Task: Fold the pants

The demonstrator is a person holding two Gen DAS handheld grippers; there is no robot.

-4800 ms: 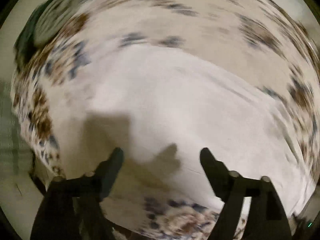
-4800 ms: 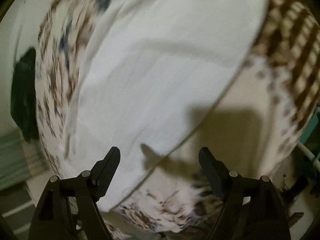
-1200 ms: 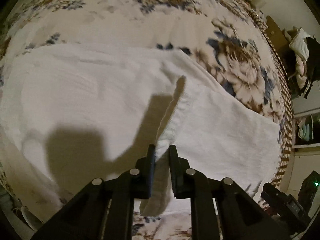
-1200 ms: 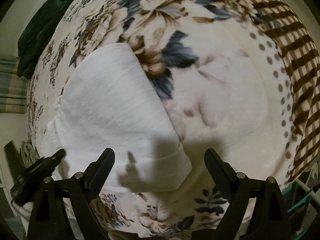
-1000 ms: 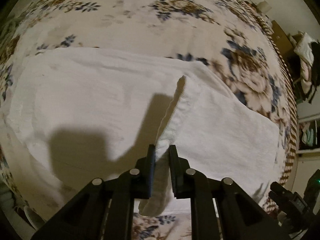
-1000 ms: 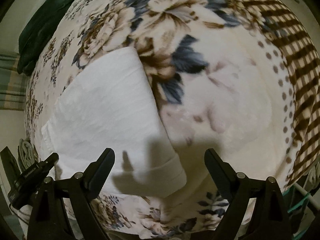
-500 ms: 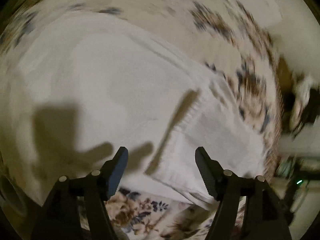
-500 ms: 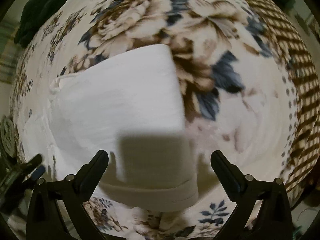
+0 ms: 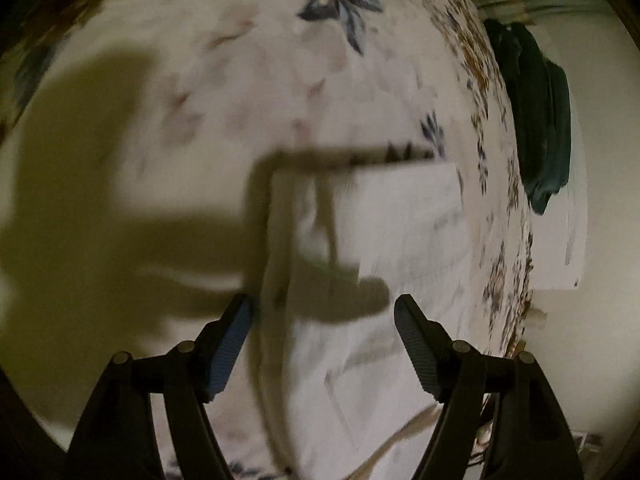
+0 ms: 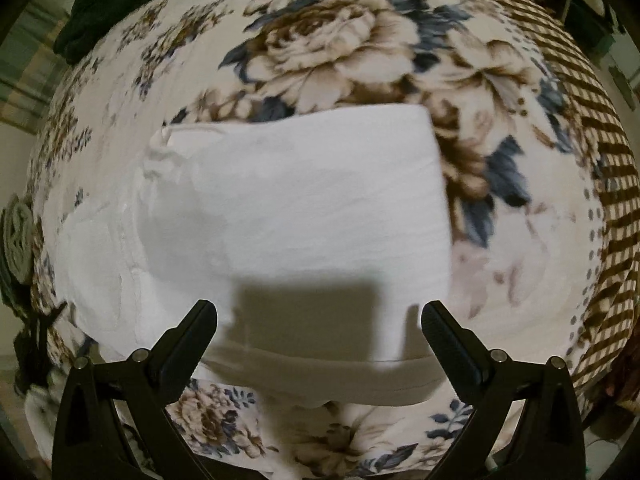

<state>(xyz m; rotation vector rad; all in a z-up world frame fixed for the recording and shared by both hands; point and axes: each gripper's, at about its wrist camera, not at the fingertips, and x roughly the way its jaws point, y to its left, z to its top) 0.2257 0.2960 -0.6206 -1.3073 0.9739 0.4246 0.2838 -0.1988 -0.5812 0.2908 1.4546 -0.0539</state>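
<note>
Left tool (image 9: 323,310): fingers spread wide apart, nothing between them; held above the bed, apart from the cloth. View motion-blurred.
Right tool (image 10: 319,316): fingers likewise wide apart, empty; hovers over the near edge of the pants, no contact visible.
White pants (image 10: 296,216): lie folded on the floral blanket (image 10: 332,52), a roughly rectangular stack. In the right wrist view the stack sits straight ahead of the tool, its near hem band running across between the two fingertips. An under layer sticks out to the left with a puckered edge.
White pants, left wrist view (image 9: 404,216): ahead and slightly right of the tool; one straight fold edge runs toward the left fingertip (image 9: 236,316), partly under shadow.
Shadows: a boxy tool shadow falls on the near part of the pants in the right wrist view; long dark shadows cross blanket and cloth in the left wrist view.
Surroundings: dark green garment (image 9: 540,120) at the bed's far edge; brown checked border (image 10: 600,152) on the blanket's right side.
</note>
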